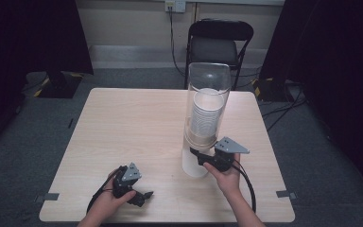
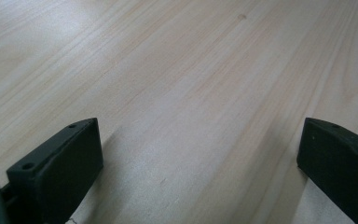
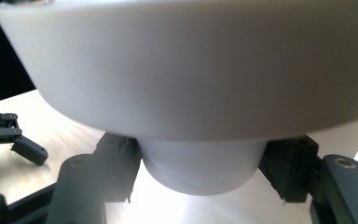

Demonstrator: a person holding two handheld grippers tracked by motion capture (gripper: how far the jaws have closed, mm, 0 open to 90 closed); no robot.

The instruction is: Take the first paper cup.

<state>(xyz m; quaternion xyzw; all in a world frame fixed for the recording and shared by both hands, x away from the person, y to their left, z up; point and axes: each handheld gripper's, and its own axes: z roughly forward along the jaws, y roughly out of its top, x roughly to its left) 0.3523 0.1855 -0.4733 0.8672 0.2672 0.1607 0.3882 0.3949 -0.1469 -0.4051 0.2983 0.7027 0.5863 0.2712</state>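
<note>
So there's a tall clear cup dispenser (image 1: 207, 106) standing on the counter (image 1: 137, 123), right of centre, with a stack of white cups (image 1: 205, 113) inside the tube. The bottom cup (image 3: 200, 168) pokes out below the dispenser's white collar (image 3: 191, 70), and that's the one being worked on.

The right gripper (image 1: 199, 156) is in at the base of the dispenser, and from the right gripper view its fingers (image 3: 116, 168) are squeezed in on either side of that bottom cup, pads against its wall. Looks like a proper grip to me, though the view is so close and washed out that I can't swear both pads are fully seated.

The left gripper (image 1: 144, 195) sits low near the front edge of the counter, well apart from the dispenser, fingers (image 2: 60, 163) spread wide with nothing but bare wood between them.

Progress-wise, I'd say it's early: the grab is made, but the cup is still up in the dispenser. Left to do: pull it down and out of the stack, then set it on the counter somewhere. No loose cups are on the counter.
</note>
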